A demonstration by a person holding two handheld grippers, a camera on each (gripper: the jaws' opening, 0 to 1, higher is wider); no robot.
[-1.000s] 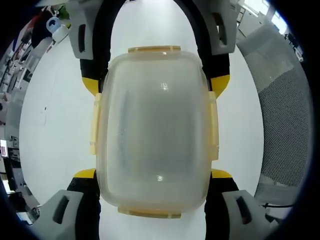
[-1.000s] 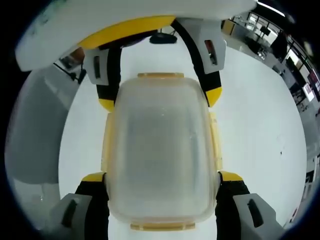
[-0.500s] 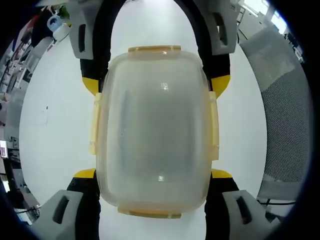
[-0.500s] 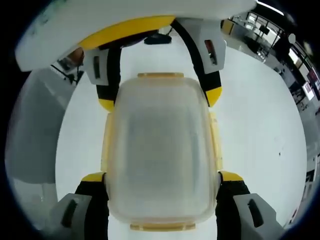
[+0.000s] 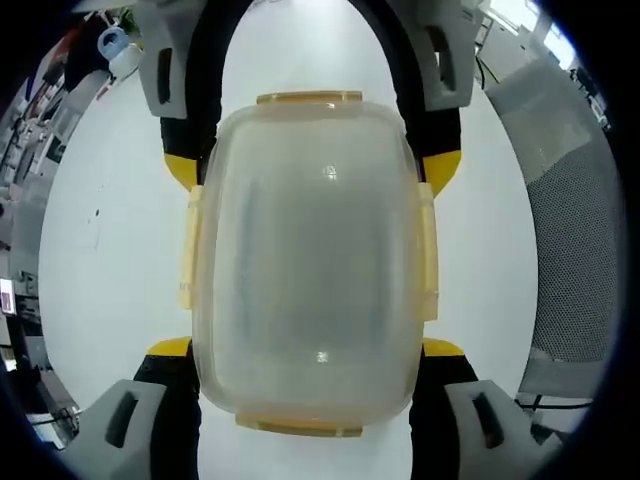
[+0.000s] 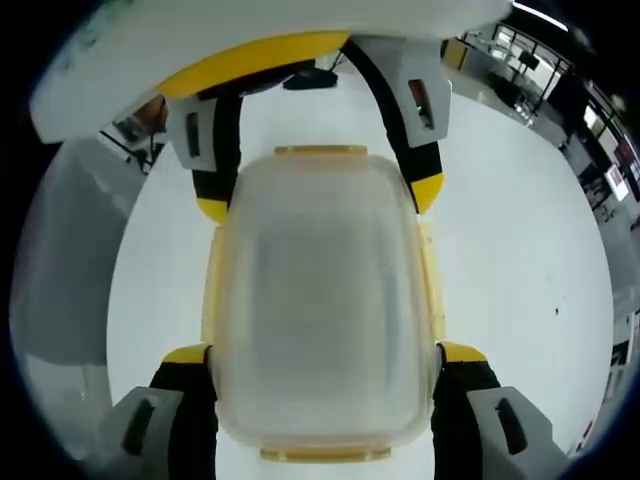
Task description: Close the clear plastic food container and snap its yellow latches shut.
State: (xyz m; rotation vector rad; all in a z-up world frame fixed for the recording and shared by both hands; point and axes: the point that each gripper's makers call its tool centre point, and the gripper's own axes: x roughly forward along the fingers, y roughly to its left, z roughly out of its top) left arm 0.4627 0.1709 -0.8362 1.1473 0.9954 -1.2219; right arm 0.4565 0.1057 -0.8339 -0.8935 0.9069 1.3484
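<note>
Container: clear plastic food container [image 5: 307, 265] lies lid-on between both grippers, over a white table [image 5: 110, 240].
Latches: yellow latches [image 5: 428, 262] look flat.
Left gripper [image 5: 307, 345]: jaws pinch its sides.
Right gripper [image 6: 322, 345]: likewise.
Advice: probably squeeze evenly, checking each latch.

Left gripper view: container [image 5: 305, 265] centred over table [image 5: 110, 250], held between left gripper [image 5: 305, 345] jaws at near end, one jaw each side. Right gripper [image 5: 310, 170] comes in from far end, one jaw each side of container. Latches on all four sides: far latch [image 5: 308, 99], near latch [image 5: 300, 427], left latch [image 5: 187, 250], right latch [image 5: 428, 250], all flat against walls. Mesh chair [image 5: 570, 230] right of table.

Right gripper view: container [image 6: 320, 300] between own jaws at near end, left gripper [image 6: 318, 195] opposite, far end.
</note>
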